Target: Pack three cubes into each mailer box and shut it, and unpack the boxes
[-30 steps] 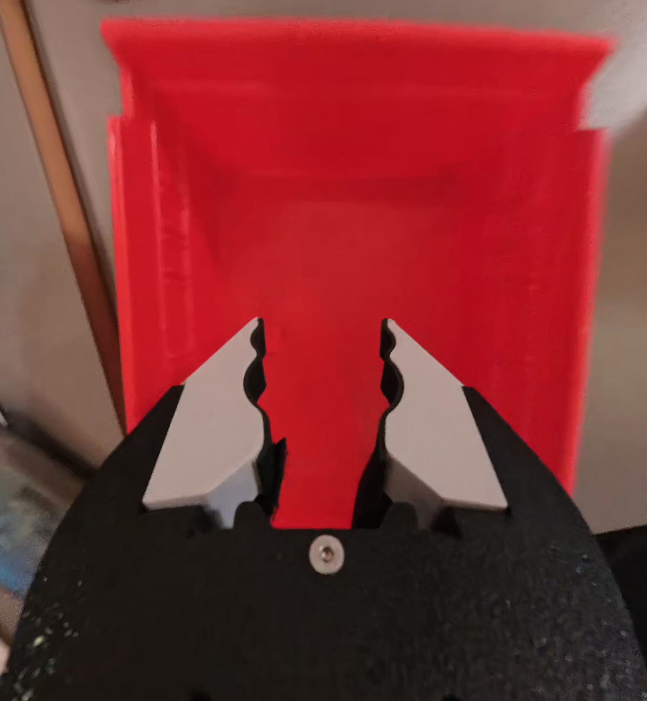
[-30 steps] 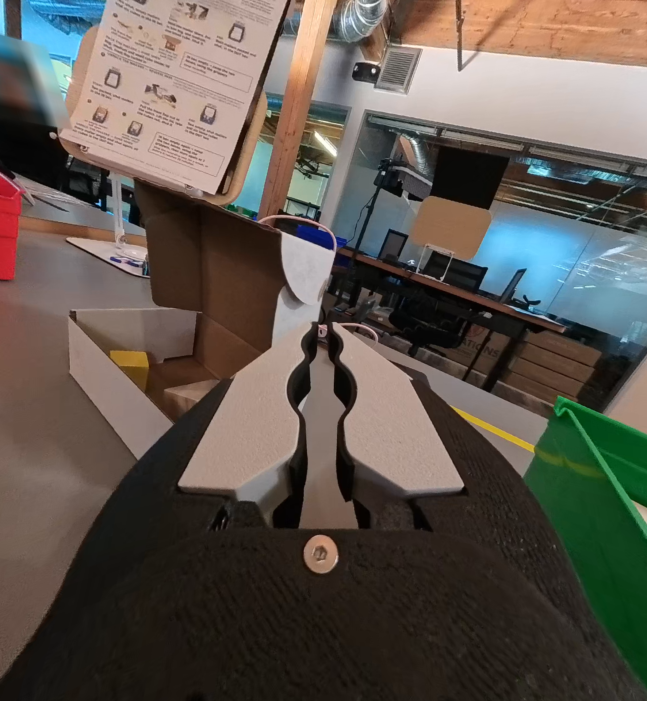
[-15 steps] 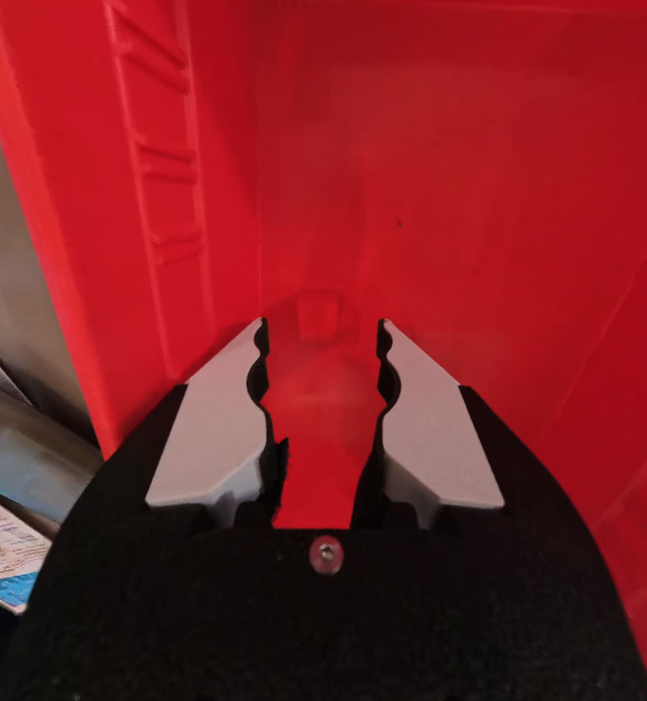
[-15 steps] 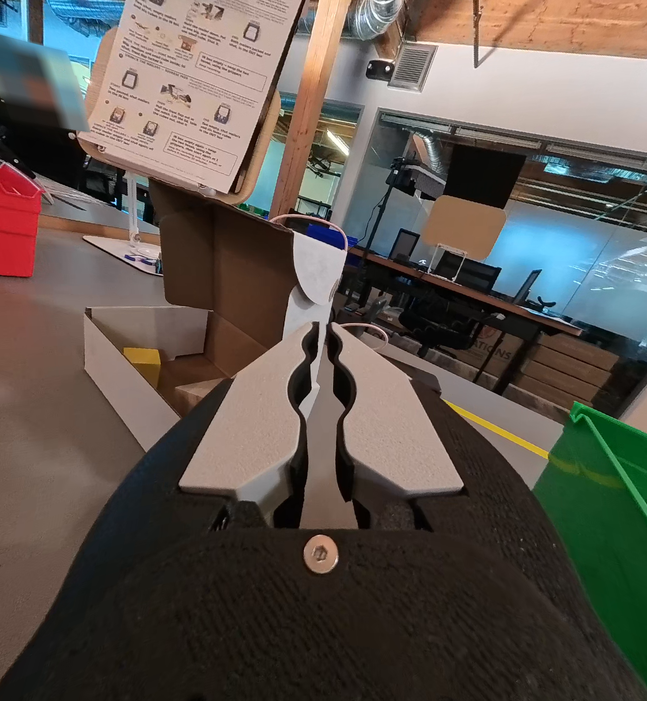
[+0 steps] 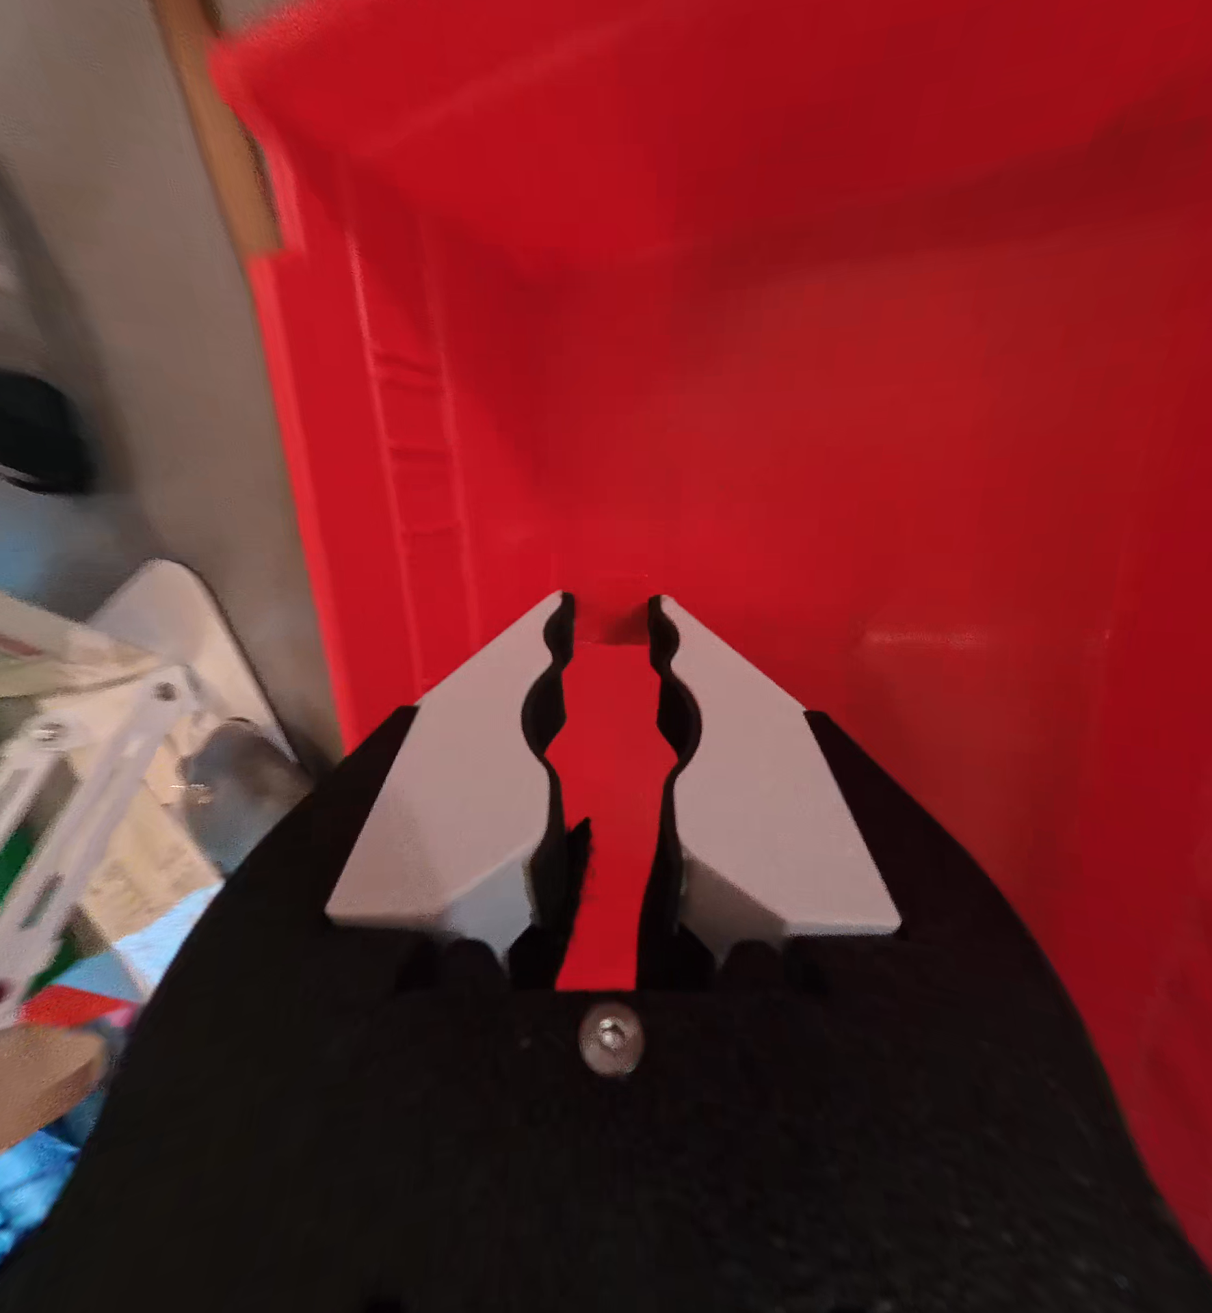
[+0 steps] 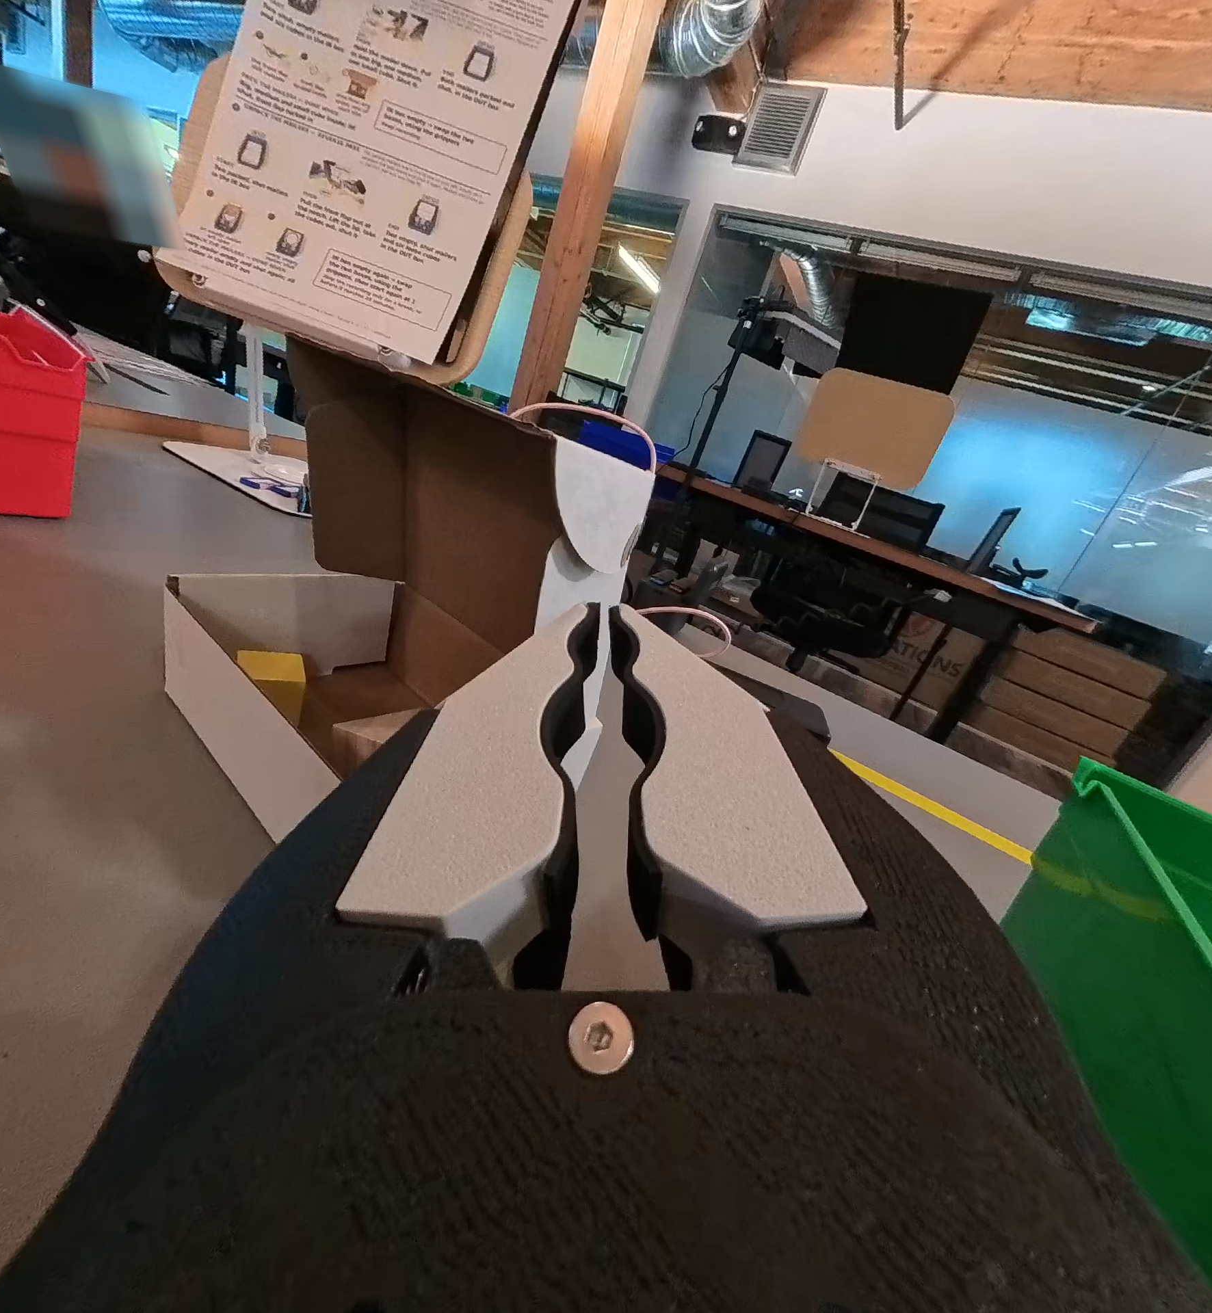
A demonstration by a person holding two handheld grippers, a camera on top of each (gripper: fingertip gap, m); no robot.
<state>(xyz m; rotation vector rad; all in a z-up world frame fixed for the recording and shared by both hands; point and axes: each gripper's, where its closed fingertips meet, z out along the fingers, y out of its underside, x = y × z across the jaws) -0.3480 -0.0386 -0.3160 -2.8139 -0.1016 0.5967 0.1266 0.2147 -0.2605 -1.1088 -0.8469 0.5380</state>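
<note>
In the left wrist view my left gripper is down inside the red bin. Its fingers are narrowed onto a small red cube at their tips on the bin floor. In the right wrist view my right gripper is shut on the thin white side flap of the open mailer box. The box's brown lid stands upright. A yellow cube and a pale wooden cube lie inside the box.
In the right wrist view the red bin stands at the far left and a green bin is close on the right. An instruction sheet on a stand rises behind the box. The stand's white base lies left of the red bin.
My left gripper has gone down into the red bin and its fingers have closed in on the red cube. My right gripper stays shut on the flap and has shifted slightly.
</note>
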